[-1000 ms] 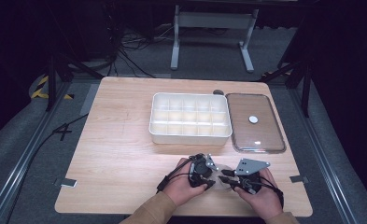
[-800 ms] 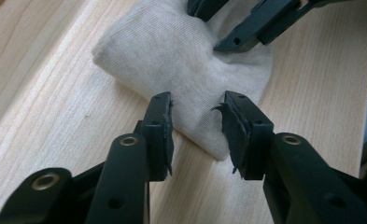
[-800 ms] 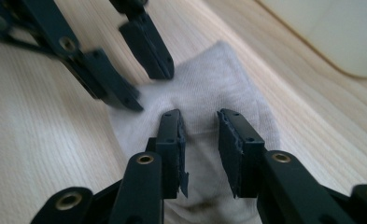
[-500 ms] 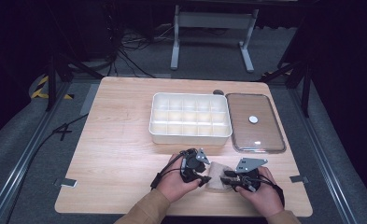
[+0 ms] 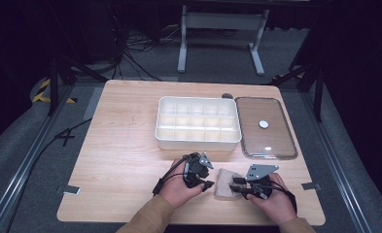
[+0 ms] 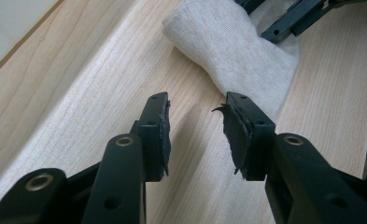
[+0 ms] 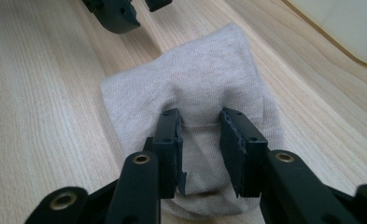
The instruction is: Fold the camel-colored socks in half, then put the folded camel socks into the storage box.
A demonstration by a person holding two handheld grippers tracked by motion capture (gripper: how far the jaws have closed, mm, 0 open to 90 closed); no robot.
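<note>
The beige cloth [image 5: 226,183] lies near the table's [image 5: 125,145] six-o'clock edge, the half-open right gripper [image 7: 199,135] straddling its fold, the left gripper [image 6: 195,130], jaws just narrowing, empty over bare wood.

A light wooden table [image 5: 125,145] stands on a grey floor. Near its far edge sits a white compartment tray [image 5: 198,124] divided into small square cells. Just beside the tray, to its right, a clear rectangular lid [image 5: 266,127] with a white round knob lies flat on the wood. Close to the near edge, a small folded beige cloth [image 5: 225,183] lies on the tabletop, well apart from the tray.
</note>
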